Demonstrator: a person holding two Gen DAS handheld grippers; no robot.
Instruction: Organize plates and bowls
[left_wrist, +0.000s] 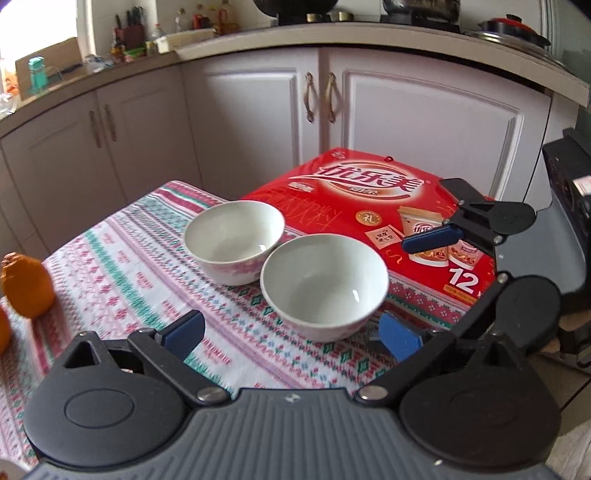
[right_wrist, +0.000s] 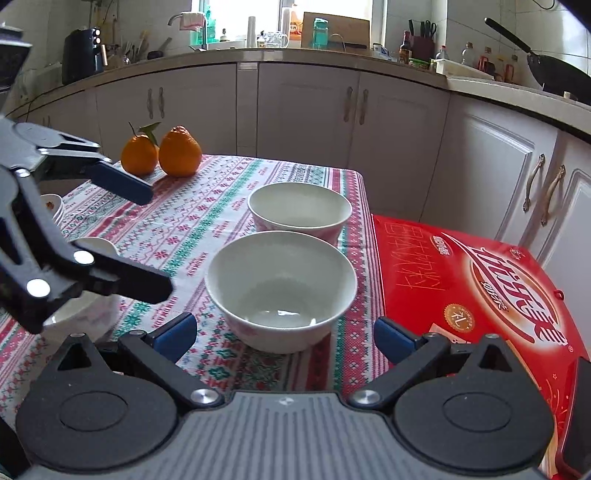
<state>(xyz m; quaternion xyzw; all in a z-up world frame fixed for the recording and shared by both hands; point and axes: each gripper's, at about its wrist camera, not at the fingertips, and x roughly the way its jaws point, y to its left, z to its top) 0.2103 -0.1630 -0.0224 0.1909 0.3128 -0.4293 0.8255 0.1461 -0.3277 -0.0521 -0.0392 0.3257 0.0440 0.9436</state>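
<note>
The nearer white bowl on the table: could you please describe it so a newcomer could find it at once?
Start at the table with the patterned tablecloth, next to the red box. Two white bowls sit side by side near that edge. The nearer bowl sits in front of the right gripper; the farther bowl is behind.

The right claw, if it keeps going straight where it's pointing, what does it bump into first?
Most likely the nearer white bowl. The right claw stands open with that bowl straight ahead, centred between its fingers. The second bowl sits behind it. How far off the near bowl is remains hard to judge.
</note>
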